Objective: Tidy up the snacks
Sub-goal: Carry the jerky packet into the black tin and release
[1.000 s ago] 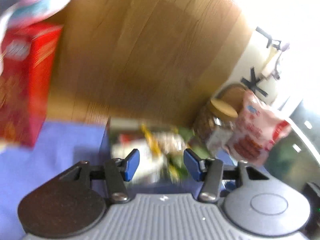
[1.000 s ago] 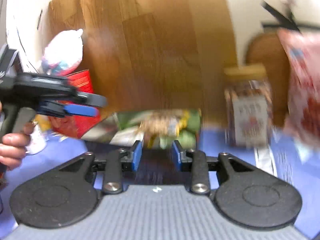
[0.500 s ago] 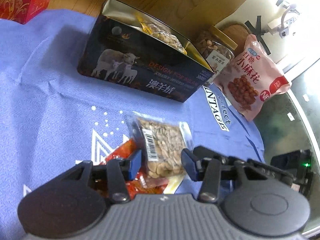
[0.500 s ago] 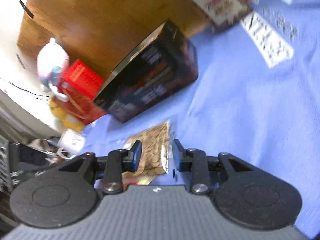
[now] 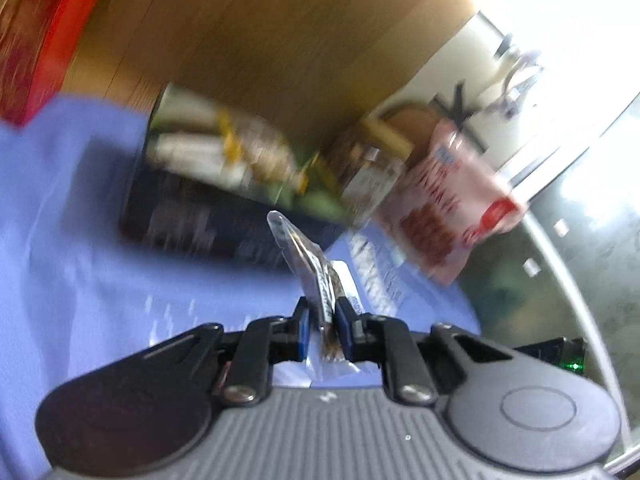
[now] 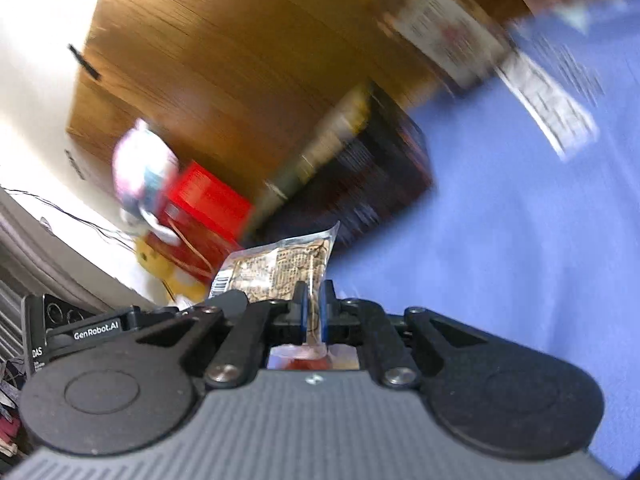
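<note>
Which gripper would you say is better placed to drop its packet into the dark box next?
Probably the left gripper: its clear snack packet points at the dark box straight ahead. The right gripper also holds a packet, but views the box obliquely.

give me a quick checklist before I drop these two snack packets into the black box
1. Left tongs shut on a clear packet: ok.
2. Right tongs shut on the nut packet: ok.
3. Both packets lifted off the blue cloth: ok.
4. Black box open on top: ok.
5. Room left inside the box: cannot tell, blurred.
6. Jar and pink bag out of the path: cannot tell.
</note>
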`<action>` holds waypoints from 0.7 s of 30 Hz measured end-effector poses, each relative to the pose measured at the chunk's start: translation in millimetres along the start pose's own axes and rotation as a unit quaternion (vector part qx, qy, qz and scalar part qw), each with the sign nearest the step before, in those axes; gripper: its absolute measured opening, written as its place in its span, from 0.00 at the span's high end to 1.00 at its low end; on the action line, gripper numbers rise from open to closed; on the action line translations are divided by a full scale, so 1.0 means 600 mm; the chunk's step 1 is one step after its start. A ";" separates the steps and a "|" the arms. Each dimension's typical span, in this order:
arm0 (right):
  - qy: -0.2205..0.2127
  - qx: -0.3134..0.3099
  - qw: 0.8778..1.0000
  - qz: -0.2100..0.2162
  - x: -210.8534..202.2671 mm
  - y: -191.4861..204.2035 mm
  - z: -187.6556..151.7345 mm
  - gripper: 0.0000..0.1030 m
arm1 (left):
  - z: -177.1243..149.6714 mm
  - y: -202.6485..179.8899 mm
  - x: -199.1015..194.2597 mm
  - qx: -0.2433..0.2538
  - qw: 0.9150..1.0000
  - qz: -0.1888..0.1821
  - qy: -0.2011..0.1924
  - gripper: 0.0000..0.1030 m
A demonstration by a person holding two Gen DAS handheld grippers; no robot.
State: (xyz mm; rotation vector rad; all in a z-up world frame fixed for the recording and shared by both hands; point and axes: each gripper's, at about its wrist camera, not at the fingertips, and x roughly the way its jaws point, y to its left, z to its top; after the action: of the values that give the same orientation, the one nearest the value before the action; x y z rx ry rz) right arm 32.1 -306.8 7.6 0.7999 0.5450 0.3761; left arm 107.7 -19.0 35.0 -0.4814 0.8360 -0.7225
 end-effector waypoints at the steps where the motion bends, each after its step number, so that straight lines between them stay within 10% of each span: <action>1: -0.010 -0.013 1.000 0.001 0.007 0.014 0.016 0.92 | 0.018 -0.004 -0.003 0.001 1.000 -0.003 -0.008 0.86; 6: -0.039 -0.072 0.996 -0.017 0.083 0.050 0.089 0.92 | 0.114 -0.010 0.021 0.036 0.998 0.031 -0.037 0.81; 13: -0.011 -0.130 0.989 -0.072 0.230 0.027 0.106 0.91 | 0.160 0.041 0.119 0.086 0.980 0.178 -0.019 0.56; 21: -0.065 -0.169 0.981 -0.076 0.173 0.051 0.089 0.88 | 0.148 -0.009 0.069 0.169 0.951 0.246 -0.081 0.52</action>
State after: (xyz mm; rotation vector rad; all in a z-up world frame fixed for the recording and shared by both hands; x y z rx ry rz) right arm 143.2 -264.1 28.7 0.4487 0.4028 0.2629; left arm 195.9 -43.8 69.9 -0.0129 0.6238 -0.3440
